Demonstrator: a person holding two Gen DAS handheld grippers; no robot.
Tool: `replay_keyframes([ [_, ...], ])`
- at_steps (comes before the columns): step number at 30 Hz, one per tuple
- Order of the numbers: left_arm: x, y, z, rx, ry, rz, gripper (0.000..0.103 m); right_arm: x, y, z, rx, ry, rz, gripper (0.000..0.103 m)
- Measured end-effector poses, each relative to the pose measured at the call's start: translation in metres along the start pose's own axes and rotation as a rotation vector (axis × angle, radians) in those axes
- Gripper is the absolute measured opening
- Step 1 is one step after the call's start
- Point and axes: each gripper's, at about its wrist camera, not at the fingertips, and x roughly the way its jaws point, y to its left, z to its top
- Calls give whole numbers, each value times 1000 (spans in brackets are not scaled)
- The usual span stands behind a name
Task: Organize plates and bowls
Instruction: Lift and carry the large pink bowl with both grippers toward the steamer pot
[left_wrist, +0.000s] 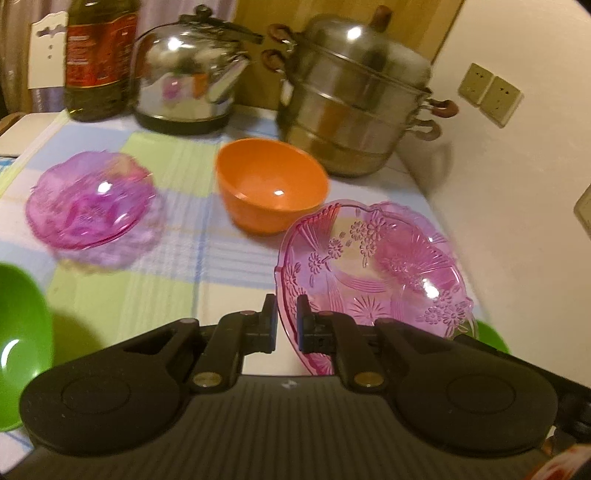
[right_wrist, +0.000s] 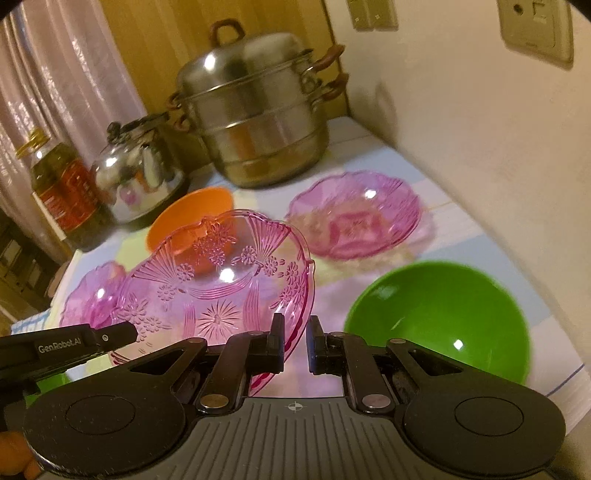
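A pink clear flower-patterned plate (left_wrist: 373, 269) is tilted above the table; it also shows in the right wrist view (right_wrist: 221, 280). My left gripper (left_wrist: 287, 325) is shut on its near rim. My right gripper (right_wrist: 295, 343) has its jaws narrowly apart around the plate's other rim, and contact is unclear. An orange bowl (left_wrist: 271, 188) stands behind the plate. A round pink glass dish (left_wrist: 92, 201) lies at the left, and another pink dish (right_wrist: 354, 218) shows in the right wrist view. A green bowl (right_wrist: 439, 317) sits at the right wrist view's right.
A steel steamer pot (left_wrist: 354, 99), a steel kettle (left_wrist: 188, 77) and an oil bottle (left_wrist: 99, 59) stand along the back of the checked tablecloth (left_wrist: 177, 280). A wall (left_wrist: 517, 206) with sockets runs along the right side.
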Motion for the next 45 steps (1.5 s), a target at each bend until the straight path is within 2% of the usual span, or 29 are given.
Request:
replay_keyframes([
  [12, 53, -64, 38, 29, 5, -78, 9, 21, -51, 64, 6, -46, -56, 11],
  [26, 139, -97, 67, -8, 92, -76, 9, 94, -94, 112, 18, 49, -93, 11],
  [36, 182, -108, 70, 21, 144, -45, 9, 135, -105, 122, -4, 123, -120, 12],
  [45, 194, -111, 67, 60, 147, -22, 10, 149, -103, 121, -45, 147, -133, 12],
])
